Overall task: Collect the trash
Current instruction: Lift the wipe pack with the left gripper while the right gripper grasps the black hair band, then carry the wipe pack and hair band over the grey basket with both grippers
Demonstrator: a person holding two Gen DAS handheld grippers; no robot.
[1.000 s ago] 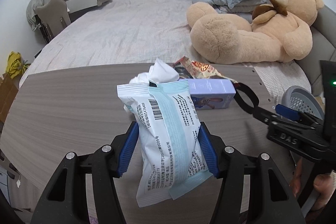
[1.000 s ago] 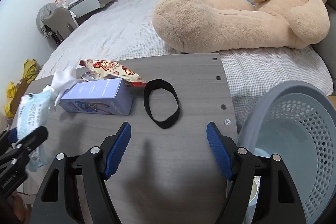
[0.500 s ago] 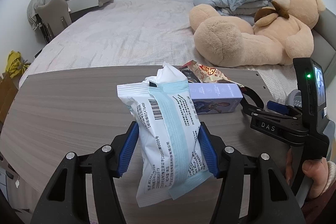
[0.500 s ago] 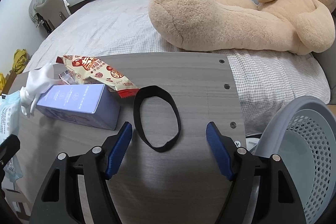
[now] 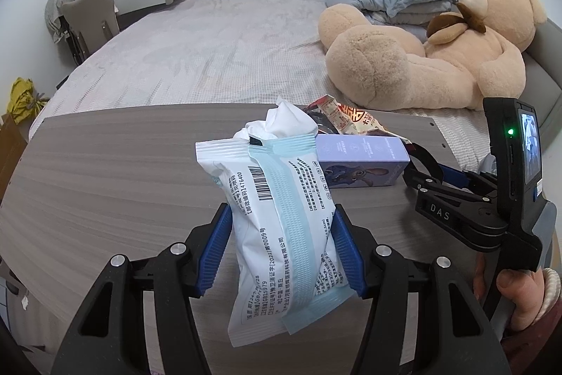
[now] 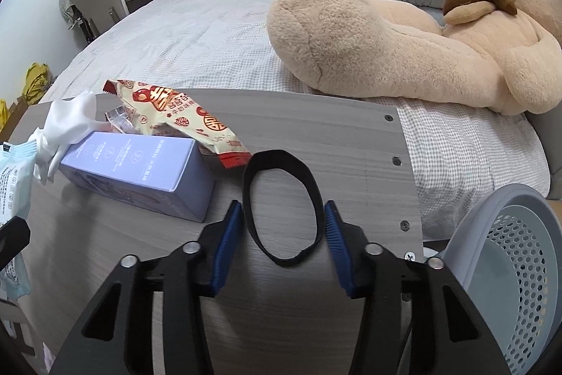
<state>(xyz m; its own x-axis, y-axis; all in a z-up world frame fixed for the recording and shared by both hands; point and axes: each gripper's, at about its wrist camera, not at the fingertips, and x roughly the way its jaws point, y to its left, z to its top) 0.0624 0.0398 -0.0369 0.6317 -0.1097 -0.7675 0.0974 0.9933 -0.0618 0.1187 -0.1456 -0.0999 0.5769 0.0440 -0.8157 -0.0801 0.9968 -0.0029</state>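
My left gripper (image 5: 282,246) is shut on a white and light blue wet-wipe packet (image 5: 281,217) and holds it upright above the grey wood table (image 5: 105,171). My right gripper (image 6: 283,236) is open, its blue pads on either side of a black elastic band (image 6: 281,199) that lies flat on the table (image 6: 316,136). A purple box (image 6: 140,174), a red and cream snack wrapper (image 6: 182,115) and a crumpled white tissue (image 6: 66,132) lie to the left of the band. The right gripper shows at the right of the left wrist view (image 5: 418,167).
A grey-blue perforated bin (image 6: 520,273) stands off the table's right edge. A bed (image 5: 210,58) with a big teddy bear (image 5: 421,58) and pillows lies beyond the table. A chair and desk stand at the far left.
My right gripper has moved forward and narrowed, so its pads now flank the black band. My left gripper still holds the packet in the same grip.
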